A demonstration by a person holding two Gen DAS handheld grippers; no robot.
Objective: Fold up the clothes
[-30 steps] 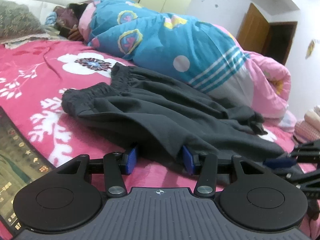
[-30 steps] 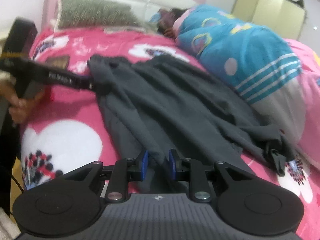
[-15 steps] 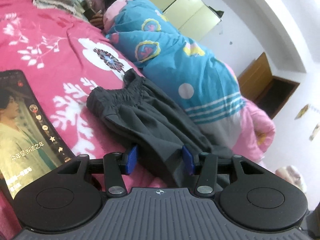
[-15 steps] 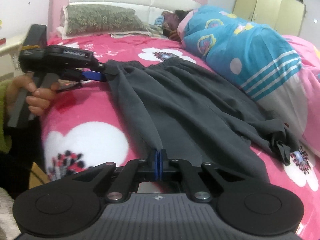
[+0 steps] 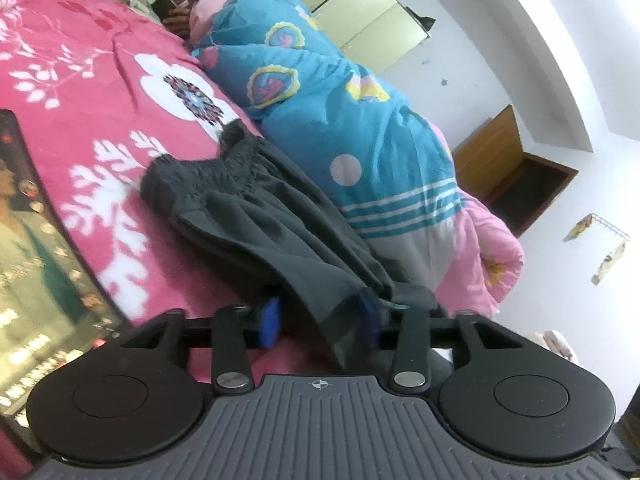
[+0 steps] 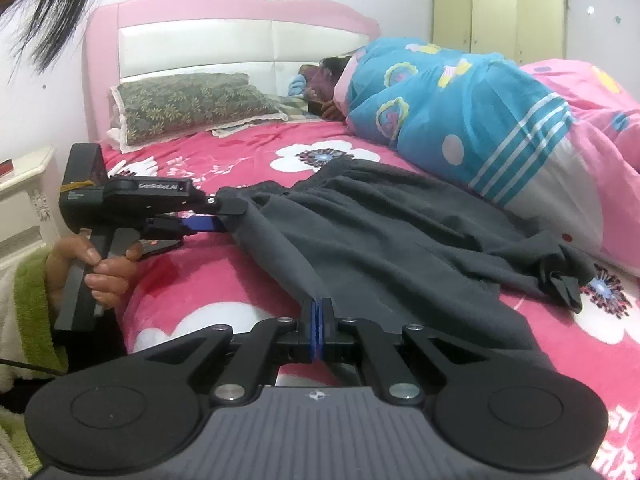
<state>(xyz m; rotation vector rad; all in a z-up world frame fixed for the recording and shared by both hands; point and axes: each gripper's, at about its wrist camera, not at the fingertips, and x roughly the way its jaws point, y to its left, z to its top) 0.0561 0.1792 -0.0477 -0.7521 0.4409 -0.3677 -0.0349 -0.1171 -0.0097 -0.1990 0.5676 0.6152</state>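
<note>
My bed (image 6: 248,156) wore a pink sheet printed with white flowers; the dark grey trousers (image 6: 400,240) lay spread on it straight ahead of my right gripper (image 6: 317,330); beyond them, to the right, a blue and pink quilt (image 6: 480,120) was heaped over a person; a green patterned pillow (image 6: 188,104) sat far ahead to the left, against the pink headboard (image 6: 200,40); a lit phone (image 5: 36,272) lay left of my left gripper (image 5: 318,322).

Soft, even room light is filling both views, casting only faint shadows. Fisheye distortion is bending the edges, and motion blur is smearing the left wrist view, especially its left side.
</note>
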